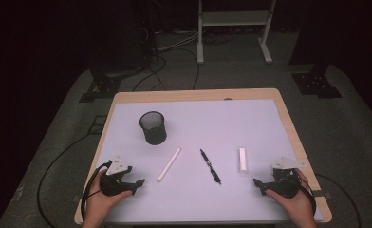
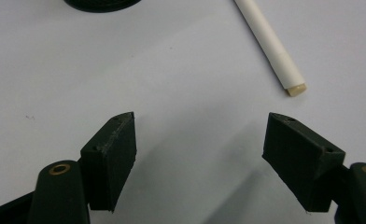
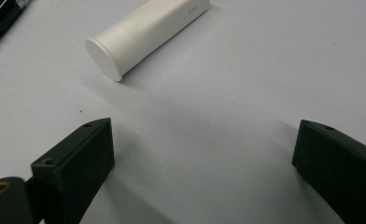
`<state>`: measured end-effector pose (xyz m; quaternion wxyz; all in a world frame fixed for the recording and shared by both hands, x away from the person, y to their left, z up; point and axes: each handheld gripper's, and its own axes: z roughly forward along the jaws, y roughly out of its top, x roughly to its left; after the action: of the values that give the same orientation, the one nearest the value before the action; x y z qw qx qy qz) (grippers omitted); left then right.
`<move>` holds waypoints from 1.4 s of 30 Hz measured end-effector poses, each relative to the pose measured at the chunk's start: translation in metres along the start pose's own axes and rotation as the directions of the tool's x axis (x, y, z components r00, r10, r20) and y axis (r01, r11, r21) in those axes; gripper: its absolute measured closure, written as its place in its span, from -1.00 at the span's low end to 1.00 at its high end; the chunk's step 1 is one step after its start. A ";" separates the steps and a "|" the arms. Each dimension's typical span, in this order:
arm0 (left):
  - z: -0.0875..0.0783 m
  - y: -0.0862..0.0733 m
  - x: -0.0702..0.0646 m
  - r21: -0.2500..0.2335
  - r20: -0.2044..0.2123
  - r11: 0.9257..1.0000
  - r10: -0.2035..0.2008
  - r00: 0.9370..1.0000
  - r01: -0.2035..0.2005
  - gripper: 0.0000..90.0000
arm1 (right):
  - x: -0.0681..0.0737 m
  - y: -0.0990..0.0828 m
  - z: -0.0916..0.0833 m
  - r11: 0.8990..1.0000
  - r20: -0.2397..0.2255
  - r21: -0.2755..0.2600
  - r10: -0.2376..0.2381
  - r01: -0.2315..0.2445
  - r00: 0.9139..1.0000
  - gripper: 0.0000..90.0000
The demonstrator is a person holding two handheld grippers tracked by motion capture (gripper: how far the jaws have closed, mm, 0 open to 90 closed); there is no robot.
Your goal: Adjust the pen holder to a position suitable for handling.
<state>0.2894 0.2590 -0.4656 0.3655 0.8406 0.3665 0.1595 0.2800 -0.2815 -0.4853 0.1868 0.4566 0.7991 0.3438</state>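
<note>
The left gripper (image 1: 137, 181) rests low on the table (image 1: 269, 123), jaws apart with nothing between them. The white pen (image 2: 270, 44) lies just ahead of it, a little to the right jaw's side, and the cup (image 1: 153, 127) stands farther ahead. The right gripper (image 1: 256, 182) also has wide, empty jaws; the white tube (image 3: 146, 30) lies ahead of it, the black pen (image 1: 210, 166) beyond. The risk, I think: if the left jaws close off-centre, one jaw may push the round pen and it rolls away.

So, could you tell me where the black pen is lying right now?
In the high view the black pen lies near the table's middle, between the long white stick on its left and the short white tube on its right.
</note>
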 end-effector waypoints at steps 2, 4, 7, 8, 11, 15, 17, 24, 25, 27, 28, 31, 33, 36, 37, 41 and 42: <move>-0.001 0.003 0.001 -0.008 0.008 1.000 -0.006 1.000 0.006 -0.41 | 0.000 0.000 0.000 1.000 0.000 0.000 0.000 0.000 1.000 -0.90; -0.002 0.006 0.002 -0.019 0.011 1.000 -0.018 1.000 0.018 -0.38 | 0.000 0.000 0.000 1.000 0.002 -0.001 -0.001 0.001 1.000 -0.90; -0.004 0.008 0.002 -0.021 0.013 1.000 -0.022 1.000 0.022 -0.33 | 0.000 0.000 0.000 1.000 0.001 0.000 -0.001 0.001 1.000 -0.90; -0.005 0.011 0.002 -0.028 0.012 0.999 -0.022 1.000 0.022 -0.33 | 0.000 0.000 0.000 1.000 0.002 0.000 -0.001 0.001 1.000 -0.90; -0.006 0.016 0.003 -0.036 0.000 0.999 -0.016 1.000 0.016 -0.31 | 0.000 0.000 0.000 1.000 0.001 0.000 -0.001 0.001 1.000 -0.90; -0.005 0.023 0.008 -0.035 -0.010 0.999 -0.018 1.000 0.018 -0.28 | 0.000 0.000 0.000 1.000 0.001 -0.001 -0.001 0.001 1.000 -0.90; -0.005 0.026 0.009 -0.036 -0.014 0.999 -0.018 1.000 0.018 -0.27 | 0.000 0.000 0.000 1.000 0.001 -0.001 0.000 0.000 1.000 -0.90; -0.008 0.036 0.015 -0.051 -0.023 0.998 -0.030 0.999 0.029 -0.20 | 0.000 0.000 0.000 1.000 0.000 0.000 0.000 0.000 1.000 -0.90; -0.008 0.038 0.016 -0.054 -0.022 0.998 -0.027 0.999 0.026 -0.19 | 0.000 0.000 0.000 1.000 0.000 0.000 0.000 0.000 1.000 -0.90; -0.009 0.042 0.017 -0.056 -0.021 0.998 -0.029 0.999 0.028 -0.16 | 0.000 0.000 0.000 1.000 0.000 0.000 0.000 0.000 1.000 -0.90; -0.008 0.043 0.017 -0.058 -0.023 0.998 -0.029 0.999 0.027 -0.16 | 0.000 0.000 0.000 1.000 0.000 0.000 0.000 0.000 1.000 -0.90; -0.008 0.048 0.018 -0.058 -0.022 0.998 -0.024 0.999 0.022 -0.12 | 0.000 0.000 0.000 1.000 0.000 0.000 0.001 -0.001 1.000 -0.90; -0.007 0.051 0.019 -0.064 -0.020 0.998 -0.026 0.999 0.025 -0.11 | 0.000 0.000 0.000 1.000 0.000 0.000 0.001 -0.001 1.000 -0.90; -0.007 0.055 0.020 -0.063 -0.021 0.998 -0.027 0.999 0.025 -0.08 | 0.000 0.000 0.000 1.000 0.000 0.000 0.001 -0.001 1.000 -0.90; -0.008 0.057 0.020 -0.061 -0.021 0.998 -0.027 0.999 0.026 -0.07 | 0.000 0.000 0.000 1.000 -0.001 0.000 0.001 -0.001 1.000 -0.90; -0.008 0.063 0.022 -0.066 -0.018 0.997 -0.034 0.999 0.032 -0.03 | 0.000 0.000 0.000 1.000 0.000 0.000 0.001 -0.001 1.000 -0.90; -0.008 0.064 0.023 -0.070 -0.015 0.997 -0.041 0.999 0.040 -0.02 | 0.000 0.000 0.000 1.000 0.000 -0.001 0.001 -0.001 1.000 -0.90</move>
<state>0.3325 0.2497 -0.4133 0.3946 0.8184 0.3808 0.1716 0.2800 -0.2815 -0.4853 0.1867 0.4568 0.7988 0.3441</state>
